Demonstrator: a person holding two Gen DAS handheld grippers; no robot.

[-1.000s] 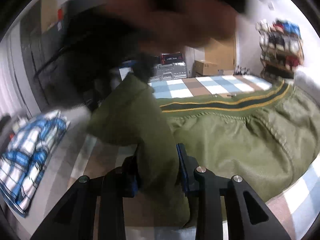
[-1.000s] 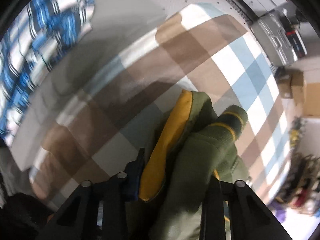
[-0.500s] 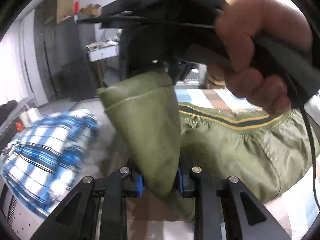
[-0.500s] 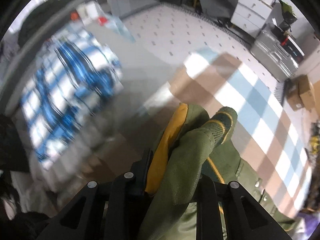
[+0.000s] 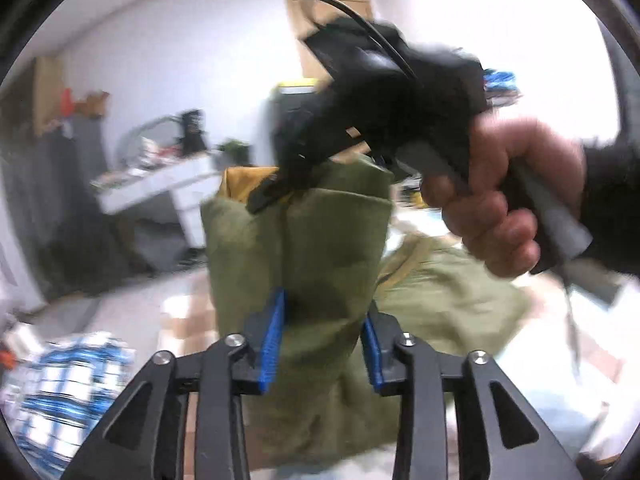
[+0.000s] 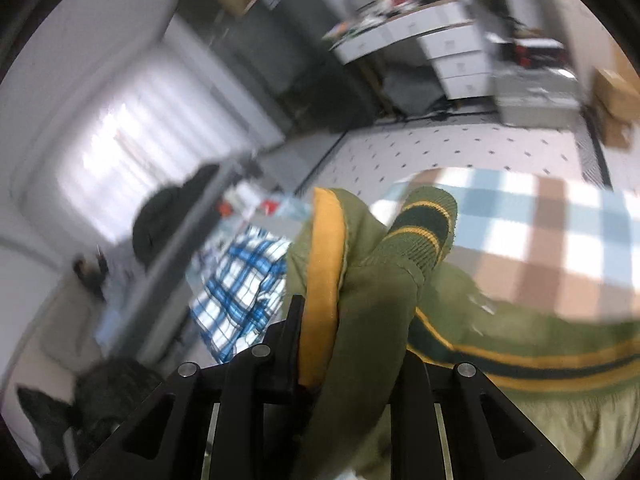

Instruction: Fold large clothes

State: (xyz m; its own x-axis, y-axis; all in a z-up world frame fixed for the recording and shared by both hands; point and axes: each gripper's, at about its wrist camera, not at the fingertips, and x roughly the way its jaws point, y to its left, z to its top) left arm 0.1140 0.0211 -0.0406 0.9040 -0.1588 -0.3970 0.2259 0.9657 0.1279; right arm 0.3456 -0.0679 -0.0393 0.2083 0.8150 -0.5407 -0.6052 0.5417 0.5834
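An olive green jacket (image 5: 312, 248) with a yellow lining hangs lifted between both grippers. In the left wrist view my left gripper (image 5: 324, 336) has a thick fold of it filling the gap between the blue pads (image 5: 274, 336); its jaws are opening. Above it a hand (image 5: 500, 200) holds my right gripper (image 5: 288, 176), which pinches the top of the same fold. In the right wrist view my right gripper (image 6: 352, 344) is shut on the jacket sleeve (image 6: 380, 304), with the yellow lining (image 6: 324, 264) and the striped cuff (image 6: 428, 220) sticking out. The jacket's hem trails down to the right.
A checked mat (image 6: 560, 240) in brown, blue and white lies under the jacket. A blue plaid shirt (image 6: 240, 280) lies at the left, also low left as the plaid shirt (image 5: 60, 392). White drawers (image 6: 452, 52) and cardboard boxes (image 6: 616, 108) stand at the back.
Both grippers have risen with the jacket fold. The right gripper has swung up from facing the mat to facing the room. The left jaws stand wider than half a second ago.
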